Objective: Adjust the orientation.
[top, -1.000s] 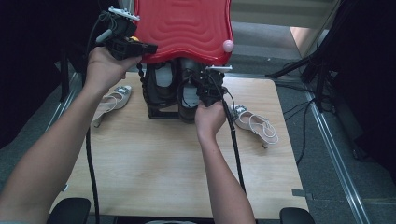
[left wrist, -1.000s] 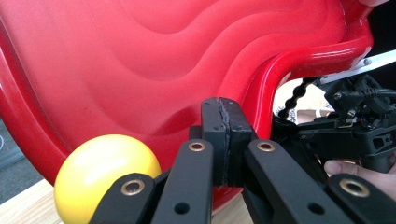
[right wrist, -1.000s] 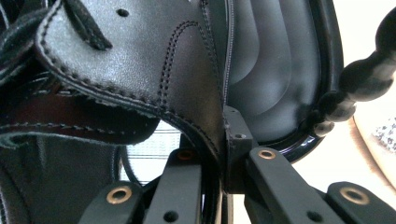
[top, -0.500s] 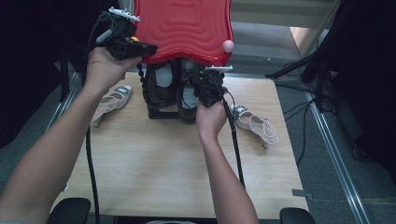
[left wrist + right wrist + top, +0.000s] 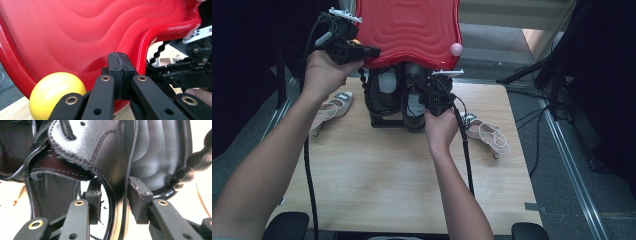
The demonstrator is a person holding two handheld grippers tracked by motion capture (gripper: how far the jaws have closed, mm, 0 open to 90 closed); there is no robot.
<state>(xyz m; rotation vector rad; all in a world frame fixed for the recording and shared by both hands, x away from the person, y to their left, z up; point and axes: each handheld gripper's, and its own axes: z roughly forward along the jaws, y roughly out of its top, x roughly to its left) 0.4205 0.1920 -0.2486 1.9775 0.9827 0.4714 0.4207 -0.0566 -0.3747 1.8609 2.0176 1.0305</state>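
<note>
From the high view: a wooden table (image 5: 377,185), a big red lid (image 5: 407,30) tipped up at the far side, and two black shoes standing in a black rack (image 5: 384,123) under it. Also a pale sandal (image 5: 332,106) lying left of the rack and another sandal (image 5: 488,136) lying right of it, both well apart from the grippers. A small pink ball (image 5: 456,49) on the lid's right edge.

From the left gripper view, up close: the left gripper (image 5: 120,58) with its two pads pressed flat together, right at the wavy red lid's lower rim. Hard to tell if anything thin is pinched there. A yellow ball (image 5: 56,93) just beside the jaws, on the left. A string of black beads (image 5: 158,52) hanging past the rim.

From the right gripper view: the right gripper (image 5: 113,192) poking at the right-hand black shoe (image 5: 105,150), low down by the rack. Jaws partly apart and just been opening. The shoe's thin leather edge standing between the two pads, close against the right pad, with a gap at the left pad. Shiny dark inside of the shoe straight ahead.
</note>
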